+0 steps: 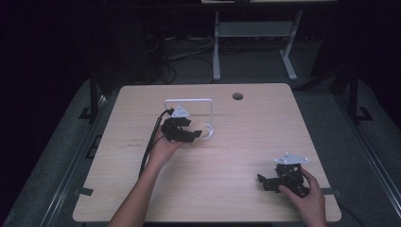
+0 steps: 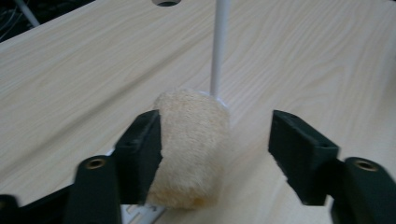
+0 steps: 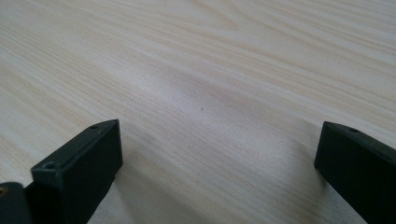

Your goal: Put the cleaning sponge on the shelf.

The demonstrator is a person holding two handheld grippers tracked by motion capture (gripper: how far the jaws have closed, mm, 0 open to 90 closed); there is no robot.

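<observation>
Scene: wooden table (image 1: pixel 222 189) with a person seated at its near edge, one pair of tongs in each hand.
Left gripper (image 1: pixel 196 134): held over the left middle of the table, beside a white frame; jaws point toward the frame's near right corner.
Left gripper state: jaws apart. In the left gripper view (image 2: pixel 215 154) one pad lies against the side of a fluffy roll; the other pad stands well clear of it, with bare table in the gap.
Fluffy roll (image 2: pixel 194 147): cream-coloured, plush, roughly cylindrical, upright between the left jaws and hard against one pad. Its lower end is near the table; whether it rests there cannot be told.
White rod (image 2: pixel 218 44): thin, straight, rises from just behind the top of the roll, away from the jaws.
White frame (image 1: pixel 210 111): rounded rectangular wire loop, just beyond the left jaws; its near right corner lies beside the jaw tips.
Table hole (image 1: pixel 237 96): round opening beyond the frame, well apart from both tongs.
Right gripper (image 1: pixel 261 181): low over the near right part of the table, well apart from the left gripper.
Right gripper state: jaws wide apart; in the right gripper view (image 3: pixel 217 154) bare wood lies between them.
</observation>
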